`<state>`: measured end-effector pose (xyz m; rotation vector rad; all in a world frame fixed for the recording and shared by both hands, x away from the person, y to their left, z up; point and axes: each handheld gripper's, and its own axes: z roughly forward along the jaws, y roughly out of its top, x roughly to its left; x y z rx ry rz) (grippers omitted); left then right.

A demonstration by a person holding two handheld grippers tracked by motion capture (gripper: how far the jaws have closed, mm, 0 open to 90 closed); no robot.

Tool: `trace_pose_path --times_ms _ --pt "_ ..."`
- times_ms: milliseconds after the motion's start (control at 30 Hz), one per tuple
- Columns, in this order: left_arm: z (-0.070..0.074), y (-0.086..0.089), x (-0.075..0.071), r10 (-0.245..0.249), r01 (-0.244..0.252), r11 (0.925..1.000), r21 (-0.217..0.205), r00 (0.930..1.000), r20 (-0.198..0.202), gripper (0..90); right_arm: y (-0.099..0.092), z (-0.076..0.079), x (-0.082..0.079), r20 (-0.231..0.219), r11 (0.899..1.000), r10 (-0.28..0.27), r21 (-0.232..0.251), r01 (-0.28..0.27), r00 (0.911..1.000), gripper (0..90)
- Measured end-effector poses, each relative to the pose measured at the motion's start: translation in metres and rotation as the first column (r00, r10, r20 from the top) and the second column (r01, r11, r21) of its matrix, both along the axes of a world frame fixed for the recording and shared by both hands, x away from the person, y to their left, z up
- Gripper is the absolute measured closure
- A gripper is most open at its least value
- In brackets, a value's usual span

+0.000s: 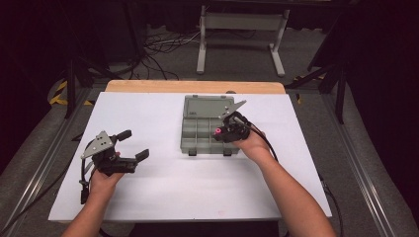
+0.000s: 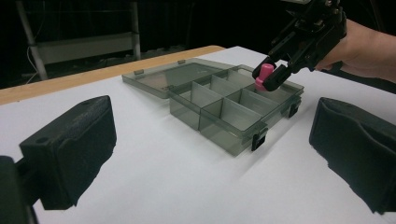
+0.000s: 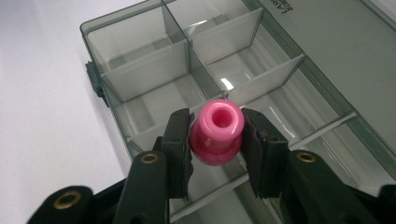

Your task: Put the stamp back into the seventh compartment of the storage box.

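The pink bead (image 3: 217, 131) sits squeezed between your right gripper's (image 3: 216, 140) two pads, hole facing up, hovering just above the open grey organizer box's (image 1: 190, 140) near-right compartments. Your left gripper (image 1: 132, 144) rests well to the left on the white table (image 1: 163, 187), jaws spread apart around nothing.
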<state>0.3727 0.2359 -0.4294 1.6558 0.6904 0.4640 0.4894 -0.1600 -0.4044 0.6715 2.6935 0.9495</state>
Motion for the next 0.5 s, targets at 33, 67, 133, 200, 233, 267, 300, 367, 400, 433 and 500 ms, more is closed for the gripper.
trace_pose_path --times_ms 33,67,133,200,233,267,300,367,400,433,500 --pt "0.0 0.0 0.0 0.001 -0.001 1.0 0.0 1.0 -0.002 1.7 0.0 0.0 0.0 -0.001 1.0 0.001 -0.004 -0.001 1.0 64.3" --pt "0.0 0.0 0.0 0.001 -0.001 1.0 0.003 1.0 -0.002 1.7 0.0 -0.001 0.001 -0.005 1.0 0.002 -0.005 -0.002 1.0 64.3" --pt "0.0 0.0 0.0 -0.001 0.001 1.0 0.008 1.0 -0.005 1.7 0.0 -0.003 0.001 -0.01 1.0 0.001 -0.01 -0.001 0.9999 64.3" --pt "0.0 -0.001 0.0 -0.002 0.002 1.0 0.009 1.0 -0.005 1.7 0.0 -0.004 0.002 -0.015 1.0 -0.001 -0.018 0.001 0.9999 64.3" --pt "0.0 -0.001 0.0 -0.001 0.001 0.9999 0.011 1.0 -0.006 1.7 0.0 -0.005 0.003 -0.017 1.0 0.0 -0.019 0.0 0.9999 64.3" --pt "0.0 0.0 0.0 -0.001 0.001 1.0 0.009 1.0 -0.006 1.7 0.0 -0.006 0.003 -0.02 1.0 0.002 -0.021 -0.002 0.9998 64.2" --pt "0.0 0.0 0.0 -0.002 0.002 1.0 0.009 1.0 -0.005 1.7 0.001 -0.007 0.003 -0.023 1.0 0.004 -0.022 -0.004 0.9997 64.3" --pt "-0.001 0.0 0.001 -0.005 0.005 1.0 0.005 1.0 -0.008 1.7 0.002 -0.008 0.004 -0.028 1.0 0.006 -0.026 -0.007 0.9996 64.2" --pt "-0.001 0.0 0.001 -0.008 0.008 1.0 0.002 0.9999 -0.008 1.7 0.002 -0.009 0.004 -0.036 1.0 0.01 -0.027 -0.011 0.9993 64.3" --pt "-0.001 0.0 0.001 -0.011 0.011 0.9999 -0.003 0.9999 -0.007 1.7 0.003 -0.01 0.004 -0.042 0.999 0.013 -0.029 -0.014 0.999 64.3" --pt "0.0 0.0 0.0 -0.013 0.013 0.9999 -0.007 0.9999 -0.005 1.7 0.003 -0.012 0.005 -0.046 0.999 0.019 -0.037 -0.021 0.9988 64.2"
